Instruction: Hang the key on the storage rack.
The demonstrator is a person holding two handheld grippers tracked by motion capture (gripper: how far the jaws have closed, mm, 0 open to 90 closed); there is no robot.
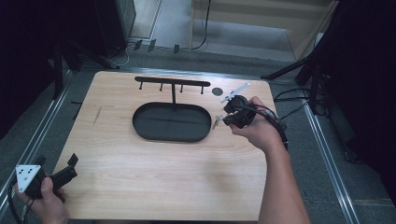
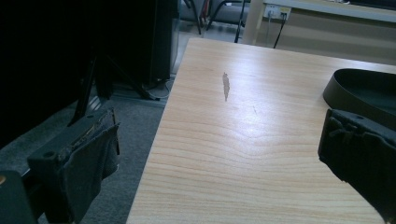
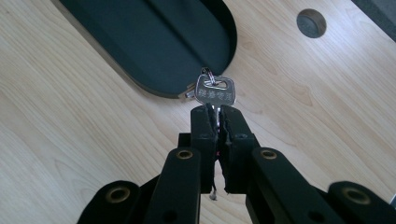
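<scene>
A silver key [image 3: 215, 91] with a small ring through its head sticks up from my right gripper [image 3: 215, 112], which is shut on the key's blade. In the high view this gripper [image 1: 223, 119] hovers just right of a black oval tray [image 1: 140, 122], with the key [image 1: 216, 122] pointing at the tray's right end. A black post rises from the tray's far side and carries a crossbar with several hooks [image 1: 173, 82]. My left gripper [image 1: 72, 161] rests at the table's front left corner, open with nothing between its jaws [image 2: 219, 154].
A round hole [image 1: 217, 91] is cut in the wooden tabletop [image 1: 154, 177] behind the right gripper. A dark scratch [image 2: 226, 85] marks the wood at the left. Metal rails, cables and dark stands surround the table.
</scene>
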